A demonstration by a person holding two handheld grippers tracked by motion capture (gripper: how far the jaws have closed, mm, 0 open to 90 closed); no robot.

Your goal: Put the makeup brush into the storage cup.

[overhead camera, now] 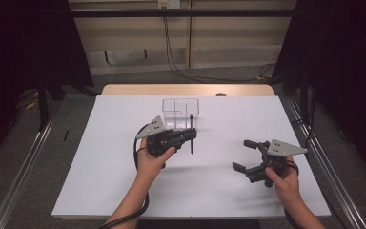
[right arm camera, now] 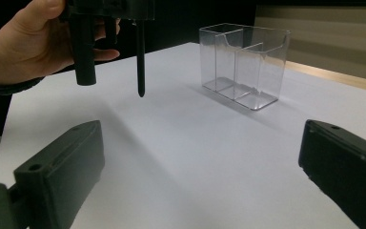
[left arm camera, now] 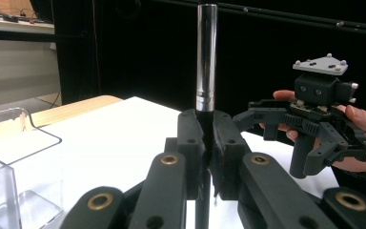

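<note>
The pen is clamped upright in the left gripper beside the clear box (not yet dropped in); the right gripper is held open

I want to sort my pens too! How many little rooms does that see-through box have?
2. The clear box has one divider, making a compartment at each end. Both look empty. The pen is outside it, upright in the left gripper.

It looked like a lab recording booth: black curtains hung on both sides, metal rails flanked a white-covered counter, and cables trailed across grey carpet.
</note>
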